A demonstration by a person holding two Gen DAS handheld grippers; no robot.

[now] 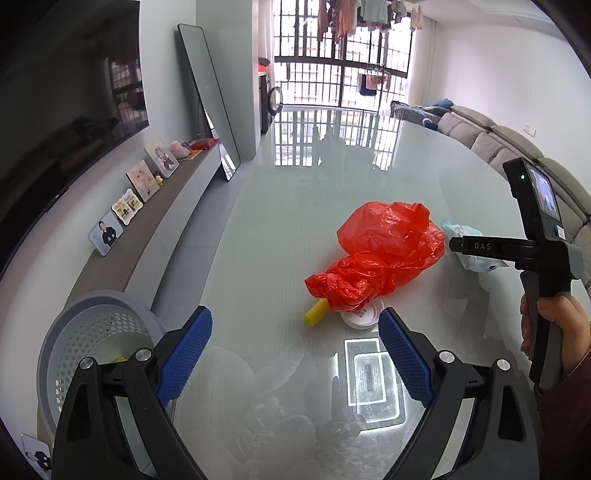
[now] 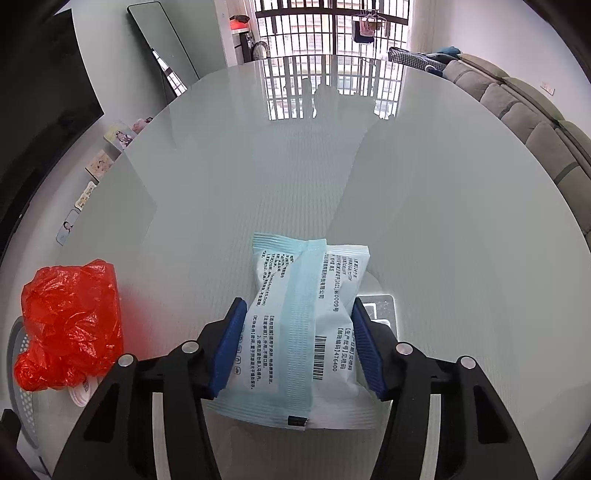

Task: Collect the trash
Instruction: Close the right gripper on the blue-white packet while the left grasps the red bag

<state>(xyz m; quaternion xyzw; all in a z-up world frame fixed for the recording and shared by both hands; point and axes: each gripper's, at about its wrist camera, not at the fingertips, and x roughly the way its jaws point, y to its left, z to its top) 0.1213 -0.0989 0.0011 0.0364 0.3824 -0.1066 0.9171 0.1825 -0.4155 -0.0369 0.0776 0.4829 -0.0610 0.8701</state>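
The right claw (image 2: pixel 298 343) pinches a pale blue packet (image 2: pixel 295 317) on the glass tabletop (image 2: pixel 295 166). The left claw (image 1: pixel 295 354) is spread, empty. Only the left view shows the yellow tube (image 1: pixel 316 312) and bin (image 1: pixel 92 339) near the red bag (image 1: pixel 384 251).

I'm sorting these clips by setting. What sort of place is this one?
Most likely a home living room: a grey sofa along one wall, framed photos on a low cabinet, and laundry hanging at the barred window beyond the glass table.
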